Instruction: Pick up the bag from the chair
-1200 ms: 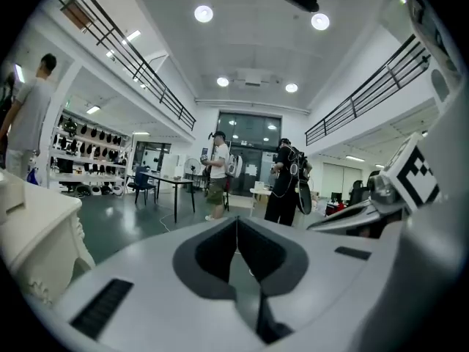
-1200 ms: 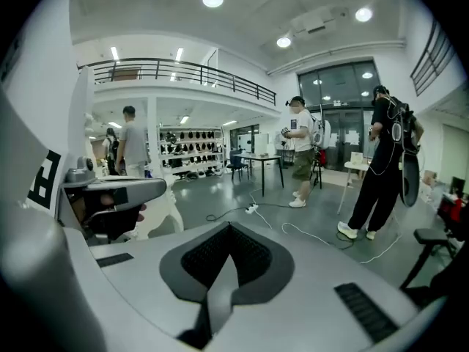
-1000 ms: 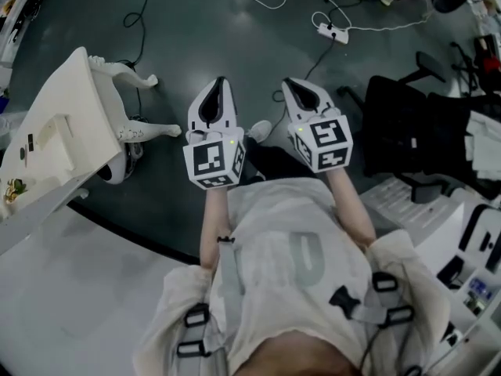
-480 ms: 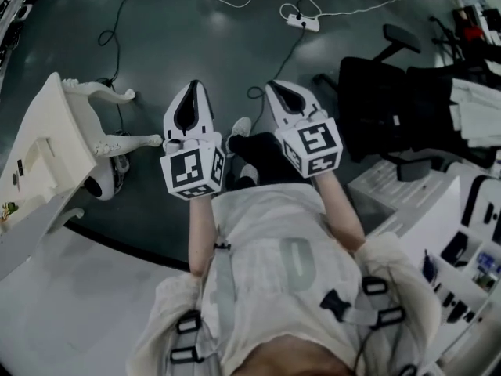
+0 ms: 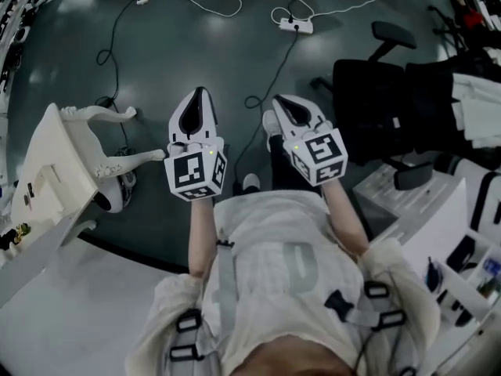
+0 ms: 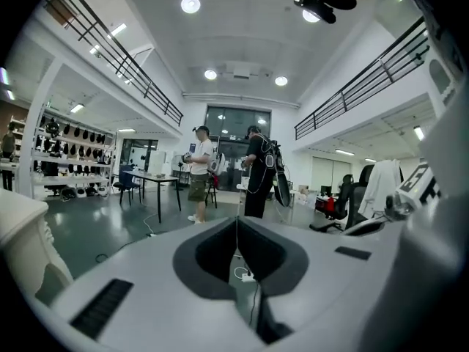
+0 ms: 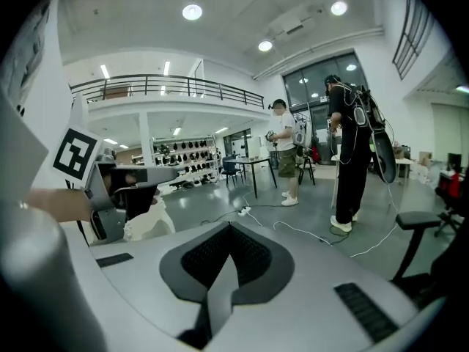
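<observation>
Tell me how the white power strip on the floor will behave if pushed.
The white power strip would probably slide easily: it looks small and lies flat on the glossy grey floor. Its white cable lies in loose loops, so it is likely floppy and would trail behind rather than resist.

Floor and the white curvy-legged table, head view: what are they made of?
Floor: probably polished concrete or an epoxy coat; it looks dark, seamless and glossy, with ceiling lights reflected in it. White table: likely painted wood, possibly moulded resin; the white is an even satin and the legs are carved and curved. The look doesn't settle which.
</observation>
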A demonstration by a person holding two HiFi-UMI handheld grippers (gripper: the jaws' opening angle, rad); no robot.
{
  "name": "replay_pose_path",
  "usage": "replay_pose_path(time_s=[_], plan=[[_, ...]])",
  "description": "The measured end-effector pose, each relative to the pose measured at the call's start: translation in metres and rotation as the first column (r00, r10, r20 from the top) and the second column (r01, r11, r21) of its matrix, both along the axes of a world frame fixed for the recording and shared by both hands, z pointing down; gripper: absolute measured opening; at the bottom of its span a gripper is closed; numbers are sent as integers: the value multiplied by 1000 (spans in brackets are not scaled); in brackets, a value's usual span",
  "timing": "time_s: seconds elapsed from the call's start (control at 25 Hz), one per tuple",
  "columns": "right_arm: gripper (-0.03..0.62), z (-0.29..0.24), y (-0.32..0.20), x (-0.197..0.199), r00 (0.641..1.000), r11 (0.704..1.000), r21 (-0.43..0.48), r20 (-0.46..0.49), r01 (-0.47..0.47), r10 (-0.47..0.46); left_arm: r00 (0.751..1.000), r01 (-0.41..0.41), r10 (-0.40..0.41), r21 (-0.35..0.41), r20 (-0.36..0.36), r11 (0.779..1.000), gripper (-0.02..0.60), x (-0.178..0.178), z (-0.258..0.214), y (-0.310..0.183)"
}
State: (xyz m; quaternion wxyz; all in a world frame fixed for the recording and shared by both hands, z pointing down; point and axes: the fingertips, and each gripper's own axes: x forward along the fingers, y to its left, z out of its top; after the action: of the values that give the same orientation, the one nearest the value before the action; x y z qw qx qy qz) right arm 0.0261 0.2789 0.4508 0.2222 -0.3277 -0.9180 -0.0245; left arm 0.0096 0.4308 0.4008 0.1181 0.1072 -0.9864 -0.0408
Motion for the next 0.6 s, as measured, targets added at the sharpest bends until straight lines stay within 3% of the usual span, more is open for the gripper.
replay_pose_path(time_s=[0.16, 0.36, 0.44, 0.6], plan=[[6, 3, -21, -25, 1000, 1000, 0, 4, -14, 14, 1000, 11, -11, 25, 6, 1000, 9, -25, -4, -15], [6, 12, -47, -61, 998, 998, -8, -18, -63, 63, 999, -40, 41, 43, -15, 998, 9, -60, 1, -45], [6, 15, -60, -79, 996, 996, -13, -28, -91, 90, 998, -53, 55, 45, -33, 998, 9, -85, 11, -62], [6, 6, -89, -128, 995, 996, 0, -40, -93, 92, 998, -64, 63, -26, -21, 998, 9, -155, 10, -102]])
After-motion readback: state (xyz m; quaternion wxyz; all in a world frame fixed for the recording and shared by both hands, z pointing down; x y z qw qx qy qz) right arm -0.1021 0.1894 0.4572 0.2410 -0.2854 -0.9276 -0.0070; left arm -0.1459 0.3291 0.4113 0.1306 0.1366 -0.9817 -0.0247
